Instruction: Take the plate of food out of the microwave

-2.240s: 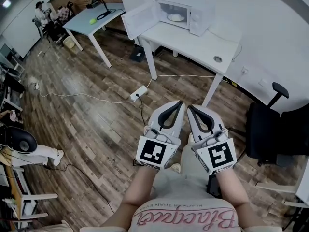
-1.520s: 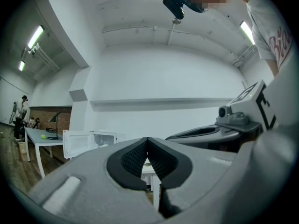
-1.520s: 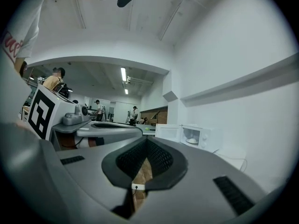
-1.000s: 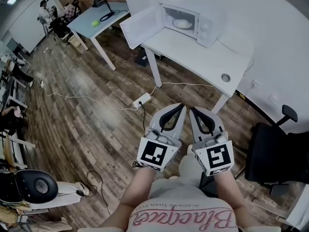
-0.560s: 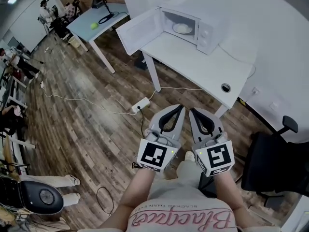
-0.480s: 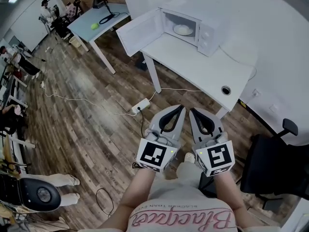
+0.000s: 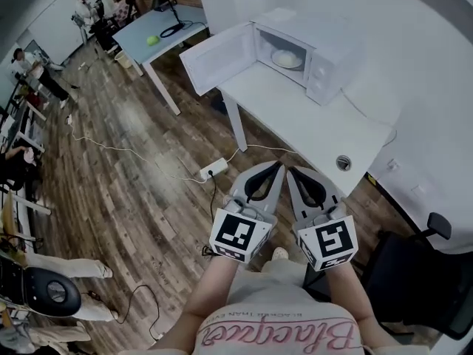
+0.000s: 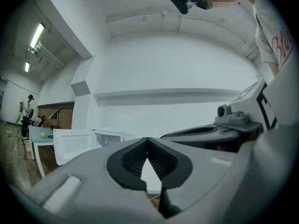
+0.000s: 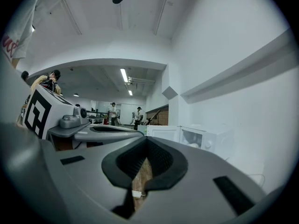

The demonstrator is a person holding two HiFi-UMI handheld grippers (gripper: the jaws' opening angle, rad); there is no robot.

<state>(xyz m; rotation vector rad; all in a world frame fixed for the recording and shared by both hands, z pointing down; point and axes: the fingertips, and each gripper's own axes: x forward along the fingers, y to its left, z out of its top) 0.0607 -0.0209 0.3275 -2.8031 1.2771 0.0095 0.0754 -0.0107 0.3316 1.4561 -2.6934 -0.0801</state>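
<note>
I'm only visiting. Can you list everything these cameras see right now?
microwave: one, white, door open, on the white table
plate of food: one, white, inside the microwave
white table: one, by the wall
second table: one, pale blue, far left
ball: one, green, on the second table
power strip: one, white, on the wooden floor
office chair: one, black, lower right
people: at least two, far upper left
left gripper: grey, shut, empty
right gripper: grey, shut, empty
</note>
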